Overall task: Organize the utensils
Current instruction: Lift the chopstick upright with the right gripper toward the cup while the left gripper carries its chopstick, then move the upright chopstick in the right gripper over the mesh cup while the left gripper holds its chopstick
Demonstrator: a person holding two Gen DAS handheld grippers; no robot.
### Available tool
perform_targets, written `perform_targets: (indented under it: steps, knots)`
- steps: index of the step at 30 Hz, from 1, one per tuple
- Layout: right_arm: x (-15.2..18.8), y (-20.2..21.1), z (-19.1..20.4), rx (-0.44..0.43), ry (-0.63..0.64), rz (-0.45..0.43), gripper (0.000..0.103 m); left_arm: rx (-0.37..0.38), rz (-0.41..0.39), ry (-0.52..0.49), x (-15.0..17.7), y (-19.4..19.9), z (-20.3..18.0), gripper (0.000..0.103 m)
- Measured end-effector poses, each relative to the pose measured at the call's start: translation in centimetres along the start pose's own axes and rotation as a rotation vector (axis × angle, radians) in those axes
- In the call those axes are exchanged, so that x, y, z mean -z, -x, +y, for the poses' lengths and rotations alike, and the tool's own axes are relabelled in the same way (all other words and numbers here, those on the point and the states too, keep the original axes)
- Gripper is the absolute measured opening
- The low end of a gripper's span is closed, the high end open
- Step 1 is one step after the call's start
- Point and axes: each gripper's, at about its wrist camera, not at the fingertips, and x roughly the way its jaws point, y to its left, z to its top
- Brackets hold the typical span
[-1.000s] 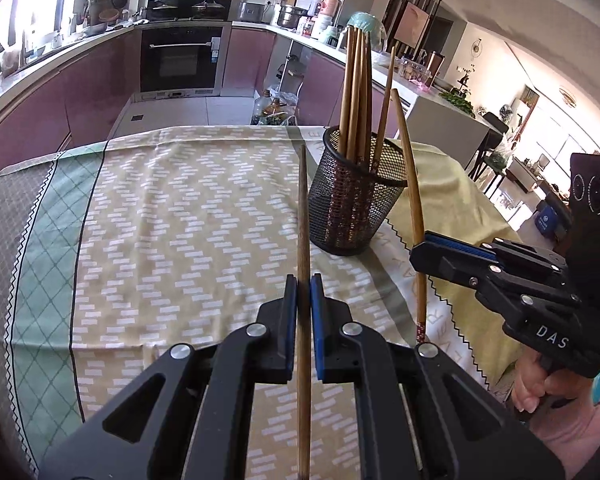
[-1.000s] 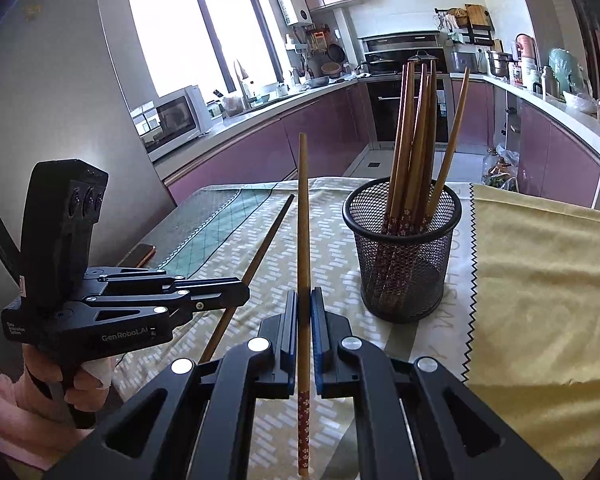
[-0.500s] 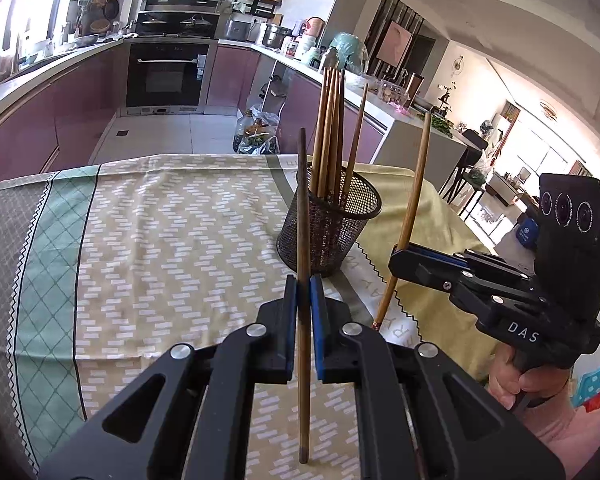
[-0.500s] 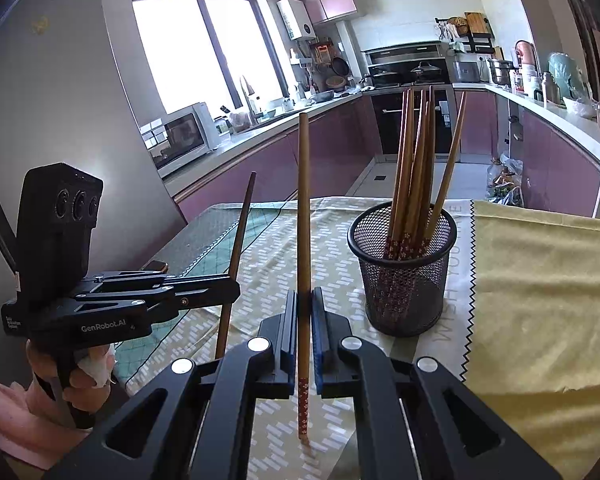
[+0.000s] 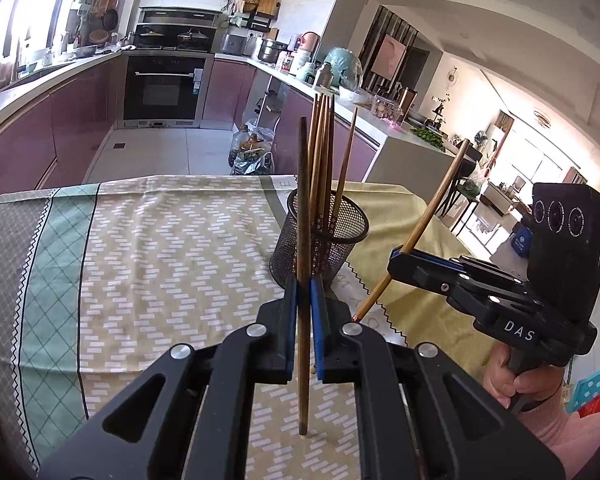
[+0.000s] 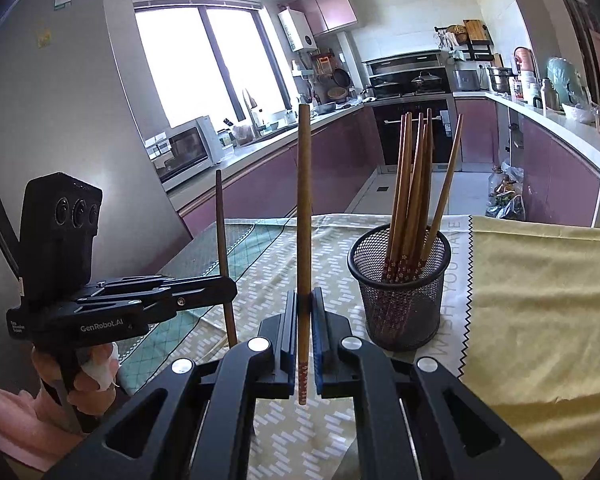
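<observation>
My left tongs (image 5: 304, 312) clamp a dark, smooth wooden chopstick (image 5: 303, 208), upright, above the brick-patterned cloth (image 5: 172, 264). Right of it, the round black mesh cup (image 6: 400, 288) bristles with leaning chopsticks. My right tongs (image 6: 305, 322) pinch a paler, flower-tipped chopstick (image 6: 303, 208), also upright

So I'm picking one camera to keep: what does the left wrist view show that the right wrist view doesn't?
Only the left wrist view shows the living area behind the right gripper. Only the right wrist view shows the window and microwave. Both show the mesh holder of chopsticks, the tablecloth, and each gripper shut on one chopstick.
</observation>
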Motion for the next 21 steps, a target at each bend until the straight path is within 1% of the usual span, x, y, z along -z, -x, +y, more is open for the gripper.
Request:
perform_targets:
  steps: [21]
  knots:
    - [-0.8, 1.1, 0.1, 0.017, 0.013, -0.036, 0.006, -0.02, -0.052, -0.029, -0.6, 0.8, -0.8, 0.007]
